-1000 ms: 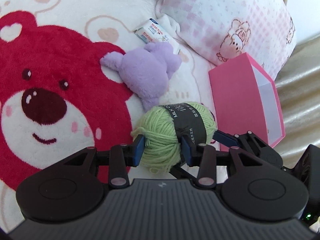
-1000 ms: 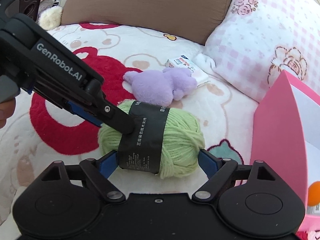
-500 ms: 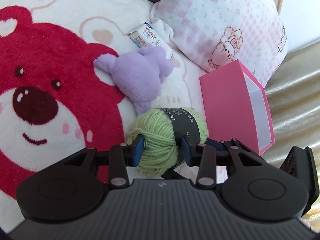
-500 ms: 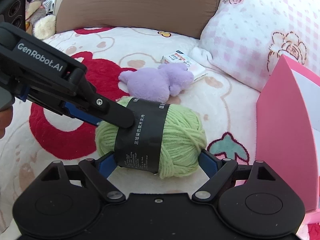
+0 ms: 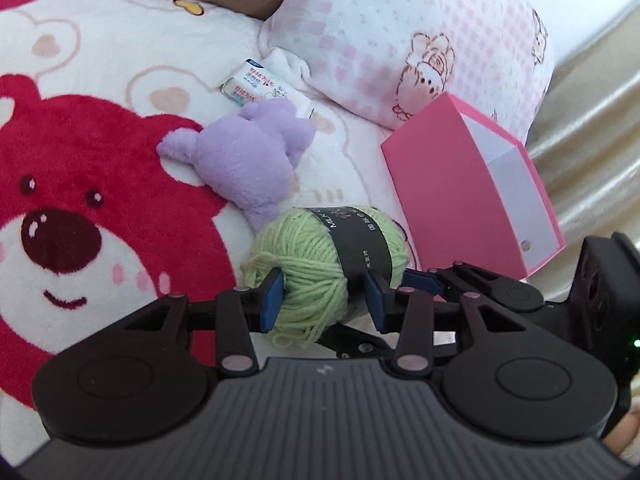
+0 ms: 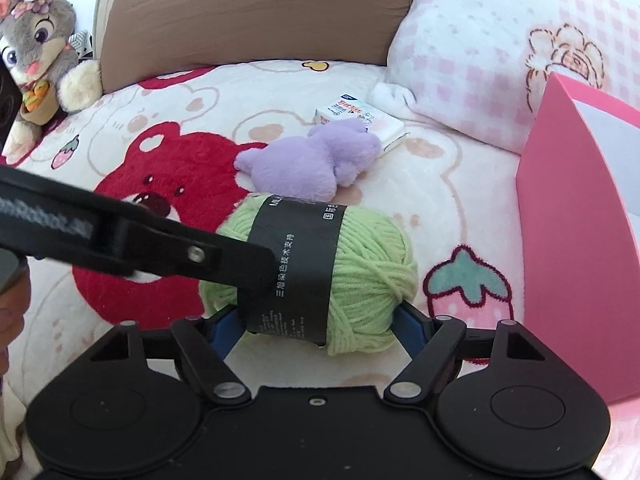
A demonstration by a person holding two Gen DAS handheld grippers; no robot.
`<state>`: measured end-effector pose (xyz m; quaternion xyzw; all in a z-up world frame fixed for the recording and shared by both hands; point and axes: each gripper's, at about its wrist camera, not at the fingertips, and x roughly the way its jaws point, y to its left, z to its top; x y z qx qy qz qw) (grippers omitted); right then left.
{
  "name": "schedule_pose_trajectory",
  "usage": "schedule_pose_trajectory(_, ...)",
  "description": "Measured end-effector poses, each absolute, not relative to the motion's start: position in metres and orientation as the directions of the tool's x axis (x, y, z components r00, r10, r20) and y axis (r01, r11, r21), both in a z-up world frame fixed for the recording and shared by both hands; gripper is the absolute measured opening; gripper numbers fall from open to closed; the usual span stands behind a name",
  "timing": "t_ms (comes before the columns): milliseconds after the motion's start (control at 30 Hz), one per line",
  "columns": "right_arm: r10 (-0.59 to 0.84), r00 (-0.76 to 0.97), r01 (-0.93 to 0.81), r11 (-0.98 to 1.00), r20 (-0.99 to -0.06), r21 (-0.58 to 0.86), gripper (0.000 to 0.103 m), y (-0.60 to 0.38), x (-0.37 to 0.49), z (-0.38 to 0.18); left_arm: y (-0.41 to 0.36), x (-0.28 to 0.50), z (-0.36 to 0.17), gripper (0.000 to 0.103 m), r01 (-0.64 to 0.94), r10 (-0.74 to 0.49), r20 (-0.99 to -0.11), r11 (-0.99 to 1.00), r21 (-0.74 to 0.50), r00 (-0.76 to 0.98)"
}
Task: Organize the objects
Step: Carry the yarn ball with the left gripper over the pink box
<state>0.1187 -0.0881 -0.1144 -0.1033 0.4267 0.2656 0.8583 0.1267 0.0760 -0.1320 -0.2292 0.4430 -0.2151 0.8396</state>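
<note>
Now: yarn held by both grippers above the blanket.
Left gripper pinches one end; right gripper spans its length. Long axis left-right in right view, near box.

A cream fleece blanket covers the bed. It is printed with a big red bear face that fills the left of the left wrist view, and with a pink strawberry at the lower right of the right wrist view. A pink-and-white checked pillow with rose drawings lies on the blanket at the upper right. A brown cushion stands along the top edge, beside the pillow. A grey rabbit plush toy sits in the upper left corner, just beside the cushion. Shiny golden fabric hangs in folds down the right edge.
</note>
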Motion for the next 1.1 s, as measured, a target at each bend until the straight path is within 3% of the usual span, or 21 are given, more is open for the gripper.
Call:
schedule_pose_trajectory(133, 0.347, 0.501, -0.573, 0.820, -0.793, -0.004, 0.081, -0.085, 0.114, -0.118, 0.073, 0.125, -0.132, 0.043, 0.145, -0.554, -0.654, 0.808, -0.571, 0.515)
schedule_pose_trajectory(600, 0.375, 0.493, -0.522, 0.850, -0.785, 0.078, 0.081, -0.087, 0.110, -0.107, 0.069, 0.121, -0.115, 0.043, 0.158, -0.569, -0.657, 0.802, -0.576, 0.493)
schedule_pose_trajectory(867, 0.443, 0.470, -0.484, 0.853, -0.763, 0.197, 0.081, -0.107, 0.099, -0.083, 0.069, 0.106, -0.087, 0.043, 0.205, -0.596, -0.631, 0.787, -0.582, 0.496)
schedule_pose_trajectory(1100, 0.446, 0.509, -0.516, 0.843, -0.736, 0.154, 0.082, -0.112, 0.076, -0.064, 0.063, 0.085, -0.069, 0.043, 0.222, -0.588, -0.635, 0.796, -0.563, 0.501)
